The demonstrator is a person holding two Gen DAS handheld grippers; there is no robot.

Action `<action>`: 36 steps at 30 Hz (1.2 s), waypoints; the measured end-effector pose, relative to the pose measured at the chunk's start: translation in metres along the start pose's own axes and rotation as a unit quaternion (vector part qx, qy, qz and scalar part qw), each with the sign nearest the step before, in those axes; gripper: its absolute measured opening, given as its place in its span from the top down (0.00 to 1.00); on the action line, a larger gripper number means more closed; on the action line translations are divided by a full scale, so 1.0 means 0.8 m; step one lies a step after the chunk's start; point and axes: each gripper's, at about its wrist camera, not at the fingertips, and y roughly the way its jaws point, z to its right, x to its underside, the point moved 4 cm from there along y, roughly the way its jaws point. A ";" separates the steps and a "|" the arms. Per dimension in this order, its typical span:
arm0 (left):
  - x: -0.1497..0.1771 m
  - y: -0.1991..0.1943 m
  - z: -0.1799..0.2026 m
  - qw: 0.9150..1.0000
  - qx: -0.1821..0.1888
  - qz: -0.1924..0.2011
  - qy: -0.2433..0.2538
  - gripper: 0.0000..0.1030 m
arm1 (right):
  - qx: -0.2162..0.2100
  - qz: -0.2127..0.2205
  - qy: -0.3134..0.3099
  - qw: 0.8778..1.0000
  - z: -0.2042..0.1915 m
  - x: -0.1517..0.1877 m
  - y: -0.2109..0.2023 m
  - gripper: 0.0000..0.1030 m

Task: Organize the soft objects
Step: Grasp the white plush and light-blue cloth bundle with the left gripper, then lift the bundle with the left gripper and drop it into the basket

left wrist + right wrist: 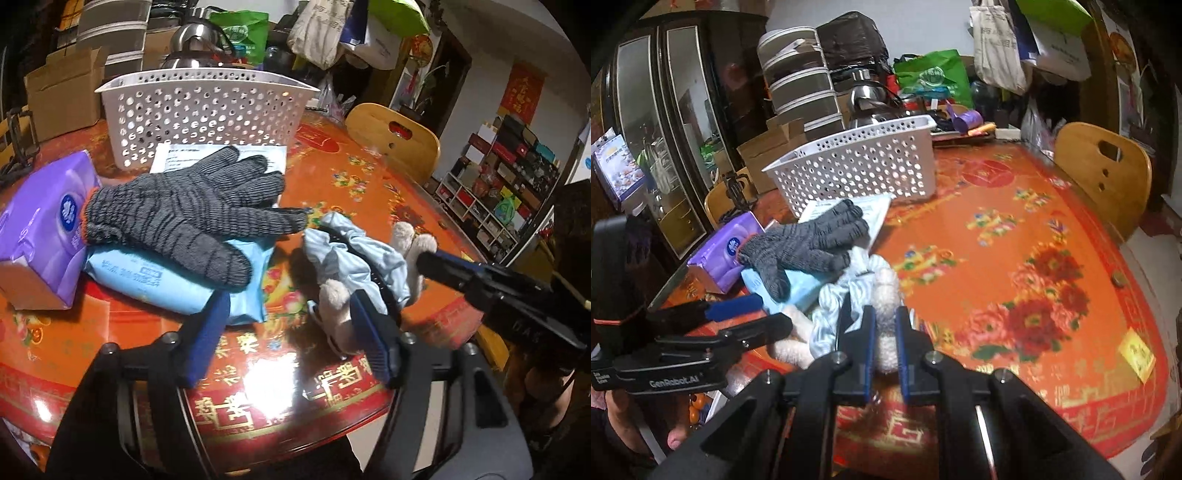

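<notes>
**On the bench edge: a plush toy gripped by one limb, with cloth tangled in**

At the near edge of the red patterned bench (369, 177), the left wrist view shows the left gripper (295, 332) spread wide, holding nothing. Its right finger (373, 325) rests against a pale plush toy (338, 295) dressed or wrapped in light blue cloth (354, 254). At 9 o'clock from the toy, a grey knit glove (184, 214) lies over a blue wipes pack (177, 280), beside a purple tissue pack (44, 236). At 12 o'clock stands the white perforated basket (207, 110), the likely destination. The right gripper (424, 258) comes in from 3 o'clock onto the toy.

From the right wrist view, the right gripper (884, 325) is nearly closed, pinching a white fuzzy limb of the plush toy (886, 295). The blue cloth (834, 302) bunches at 10 o'clock, just beside the left-hand finger. The left gripper (738, 317) sits at 9 o'clock, close to the toy.

The hold looks narrow, on a single soft limb. A lift could let the fuzzy limb slide out, or leave the body dangling and swinging. The cloth may snag on the left gripper's finger and pull the toy loose. The glove lies just beside the cloth and might be dragged off the wipes. The basket wall is tall, so a low carry could knock it.
</notes>
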 end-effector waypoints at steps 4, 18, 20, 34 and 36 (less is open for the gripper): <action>0.000 0.002 0.015 1.000 0.010 0.003 0.011 0.36 | -0.002 -0.003 0.010 1.000 0.007 0.005 0.001 0.91; 0.007 -0.011 0.038 0.999 0.021 0.012 0.033 0.47 | -0.002 -0.006 0.015 1.000 0.009 0.005 0.004 0.91; 0.009 -0.006 0.041 0.999 0.024 0.005 0.037 0.70 | -0.002 -0.006 0.013 1.000 0.008 0.005 0.004 0.91; -0.004 -0.016 0.043 0.997 0.041 0.002 0.065 0.88 | -0.011 0.007 0.010 1.000 -0.003 0.001 -0.009 0.91; -0.011 -0.024 0.045 0.996 0.042 0.008 0.073 0.88 | -0.011 0.014 0.004 1.000 -0.011 -0.005 -0.014 0.92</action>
